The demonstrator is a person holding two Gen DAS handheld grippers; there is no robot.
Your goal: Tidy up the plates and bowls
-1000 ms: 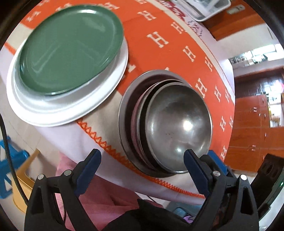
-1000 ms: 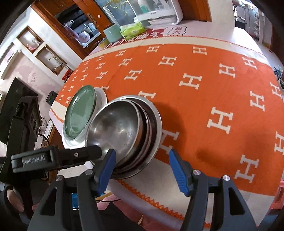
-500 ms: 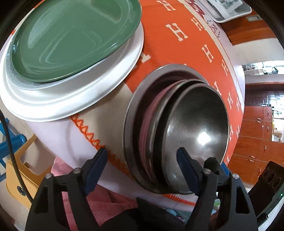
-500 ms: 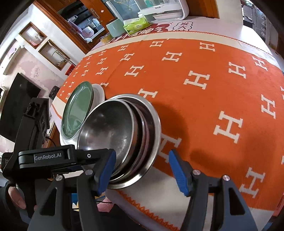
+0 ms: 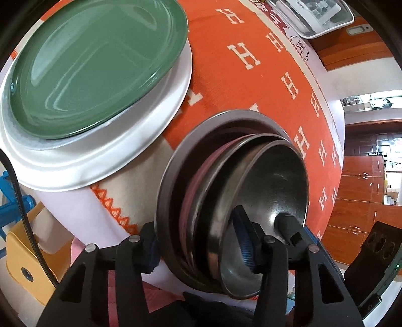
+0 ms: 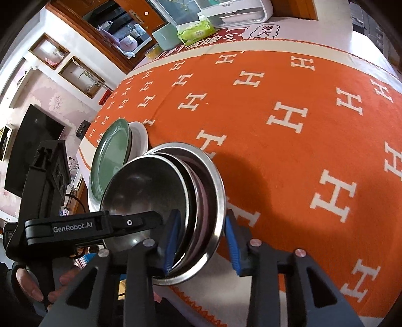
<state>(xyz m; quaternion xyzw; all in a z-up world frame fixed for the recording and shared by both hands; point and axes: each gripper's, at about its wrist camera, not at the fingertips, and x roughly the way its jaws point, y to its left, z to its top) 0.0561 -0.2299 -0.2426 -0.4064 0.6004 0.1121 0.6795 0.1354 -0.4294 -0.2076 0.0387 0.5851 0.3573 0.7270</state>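
A stack of nested steel bowls [image 5: 271, 181] [image 6: 143, 186] with a pink plate rim [image 5: 198, 176] among them sits at the table's near edge. My left gripper [image 5: 198, 247] has its jaws closing on the stack's near rims: one pad lies against the outer bowl [image 5: 176, 163], the other inside the top bowl. My right gripper [image 6: 202, 242] is closing too, one pad in the top bowl and one against the outer rim [image 6: 216, 176]. To the left, a green plate [image 5: 95, 65] [image 6: 110, 161] rests on a white plate [image 5: 100, 161] [image 6: 140, 140].
An orange cloth [image 6: 289, 151] with white H marks covers the table. A white dish box [image 6: 233, 10], a green tissue pack [image 6: 196, 30] and a mint cup [image 6: 165, 37] stand at the far end. A yellow stool [image 5: 20, 249] is below the near edge. A hand [image 6: 32, 289] holds the left gripper.
Both grippers have come down onto the bowl stack. Their jaws, wide apart and short of the rims before, have narrowed around the near rims.
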